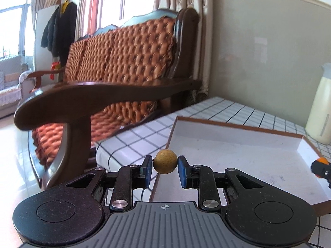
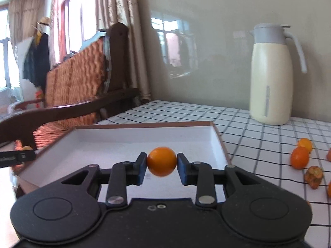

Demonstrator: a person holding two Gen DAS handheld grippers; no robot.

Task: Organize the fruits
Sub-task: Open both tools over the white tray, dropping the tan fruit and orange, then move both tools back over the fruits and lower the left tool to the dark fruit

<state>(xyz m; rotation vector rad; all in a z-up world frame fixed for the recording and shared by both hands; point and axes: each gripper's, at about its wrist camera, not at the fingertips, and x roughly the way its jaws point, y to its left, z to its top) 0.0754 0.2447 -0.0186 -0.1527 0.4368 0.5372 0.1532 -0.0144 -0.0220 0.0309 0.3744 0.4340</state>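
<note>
My left gripper [image 1: 165,165] is shut on a small tan-brown round fruit [image 1: 165,161] and holds it above the left rim of the white tray [image 1: 238,150]. My right gripper [image 2: 162,163] is shut on a small orange fruit [image 2: 162,161] and holds it above the near part of the same tray [image 2: 124,140]. The right gripper's tip with its orange fruit shows at the right edge of the left wrist view [image 1: 320,166]. The left gripper's tip shows at the left edge of the right wrist view [image 2: 18,156]. The tray holds no fruit that I can see.
Several loose orange fruits [image 2: 300,157] and a brownish one [image 2: 314,176] lie on the checked tablecloth [image 2: 258,144] right of the tray. A cream thermos jug [image 2: 271,76] stands at the back right. A wooden sofa [image 1: 115,68] stands left of the table.
</note>
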